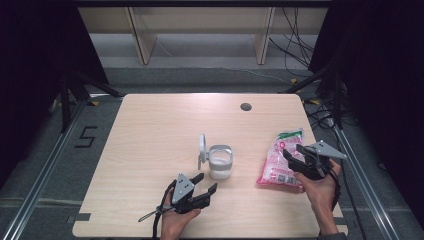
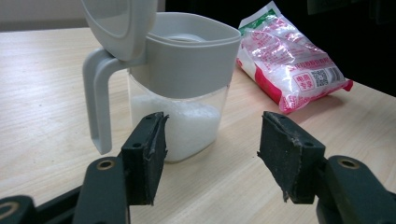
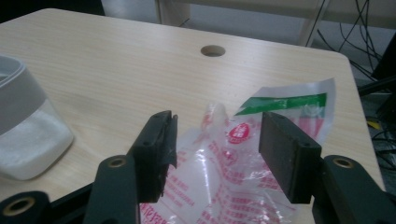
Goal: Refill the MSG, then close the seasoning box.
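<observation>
The right gripper (image 1: pixel 296 154) is held over the pink bag (image 1: pixel 281 159) lying at the table's (image 1: pixel 150 130) right side, jaws apart and nothing clamped. The left gripper (image 1: pixel 206 183) is held just before the lidded container (image 1: pixel 220 161), jaws likewise apart and empty.

Ahead of the left gripper (image 2: pixel 212 154), its jaws apart and empty, the grey-collared container (image 2: pixel 180 88) with its raised lid (image 2: pixel 119 23) blocks the way; bare tabletop (image 2: pixel 42 93) lies open on the handle side. Under the spread jaws of the right gripper (image 3: pixel 217 149) lies the pink bag (image 3: pixel 233 177); beyond it the tabletop runs free to the cable hole (image 3: pixel 213 50).
</observation>
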`<state>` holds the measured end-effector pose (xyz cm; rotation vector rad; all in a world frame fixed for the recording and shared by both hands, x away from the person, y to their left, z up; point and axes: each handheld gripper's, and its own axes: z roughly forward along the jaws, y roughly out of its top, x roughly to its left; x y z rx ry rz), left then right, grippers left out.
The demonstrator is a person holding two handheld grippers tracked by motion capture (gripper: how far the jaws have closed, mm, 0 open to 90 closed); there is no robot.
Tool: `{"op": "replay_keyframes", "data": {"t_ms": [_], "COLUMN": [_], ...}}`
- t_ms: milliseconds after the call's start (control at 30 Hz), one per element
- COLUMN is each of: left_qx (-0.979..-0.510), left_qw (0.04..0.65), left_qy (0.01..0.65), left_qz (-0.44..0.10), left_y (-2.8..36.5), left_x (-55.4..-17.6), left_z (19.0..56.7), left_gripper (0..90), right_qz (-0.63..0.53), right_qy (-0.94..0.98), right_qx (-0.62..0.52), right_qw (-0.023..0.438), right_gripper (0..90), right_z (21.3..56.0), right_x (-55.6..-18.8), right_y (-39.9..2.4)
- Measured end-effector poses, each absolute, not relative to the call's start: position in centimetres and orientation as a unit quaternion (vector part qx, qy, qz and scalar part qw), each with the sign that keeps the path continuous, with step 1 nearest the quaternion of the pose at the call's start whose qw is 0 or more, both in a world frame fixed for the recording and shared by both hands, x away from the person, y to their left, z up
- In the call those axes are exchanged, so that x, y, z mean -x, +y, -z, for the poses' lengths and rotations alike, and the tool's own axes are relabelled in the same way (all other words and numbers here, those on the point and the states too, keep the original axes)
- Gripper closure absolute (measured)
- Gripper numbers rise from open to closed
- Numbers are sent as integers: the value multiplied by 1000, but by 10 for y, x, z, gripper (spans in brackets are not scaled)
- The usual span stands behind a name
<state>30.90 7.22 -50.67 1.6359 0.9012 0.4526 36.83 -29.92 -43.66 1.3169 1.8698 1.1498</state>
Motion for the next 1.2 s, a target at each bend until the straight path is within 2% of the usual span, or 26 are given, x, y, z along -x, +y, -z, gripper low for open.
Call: {"op": "replay_keyframes", "data": {"t_ms": [433,567,967,1200], "left_qx": [-701,-701,-696,-697], "left_qw": [562,558,555,549], "left_qy": [388,392,401,406], "left_qz": [-206,-208,-214,-220], "left_y": [82,84,93,98], "left_x": [-313,-314,-316,-318], "left_z": [503,504,503,502], "left_gripper": [389,380,370,376], "right_qz": [-447,-454,-448,-448], "right_qy": [719,720,749,754], "right_qx": [-476,-479,-448,-438], "right_qw": [238,215,194,197], "right_gripper": [299,166,170,184], "right_z": [447,451,457,460], "right_x": [-360,-353,-340,-335], "right_y": [-283,-272,-258,-255]}}
